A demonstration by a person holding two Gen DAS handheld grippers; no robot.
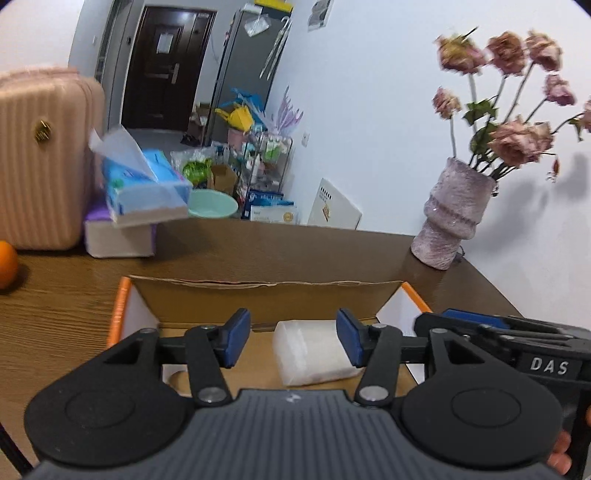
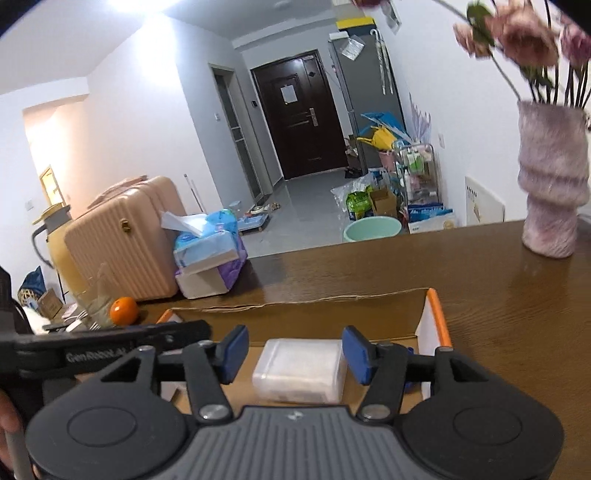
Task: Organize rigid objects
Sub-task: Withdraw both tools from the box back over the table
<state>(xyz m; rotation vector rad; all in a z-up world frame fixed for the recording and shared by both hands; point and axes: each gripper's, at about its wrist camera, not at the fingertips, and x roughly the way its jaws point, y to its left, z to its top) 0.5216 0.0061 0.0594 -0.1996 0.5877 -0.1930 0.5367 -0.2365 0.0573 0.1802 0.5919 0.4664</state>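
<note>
Translucent white plastic, the case [image 2: 299,369] is lying inside the cardboard box [image 2: 436,325] on the table [image 2: 498,295]. It is being framed between the right gripper's [image 2: 295,354] wide-spread fingers [image 2: 356,354], untouched. The left gripper [image 1: 291,339] is likewise being held wide over the case, its right finger [image 1: 349,341] overlapping the case's edge.

orange [image 1: 7,264] cut off, flowers [image 2: 524,33] blurred

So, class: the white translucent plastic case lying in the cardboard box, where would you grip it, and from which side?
Grip the plastic case across its two short ends, coming from above. It lies flat on the floor of the cardboard box, so only the top is open. The right gripper already has an open finger beside each end.
</note>
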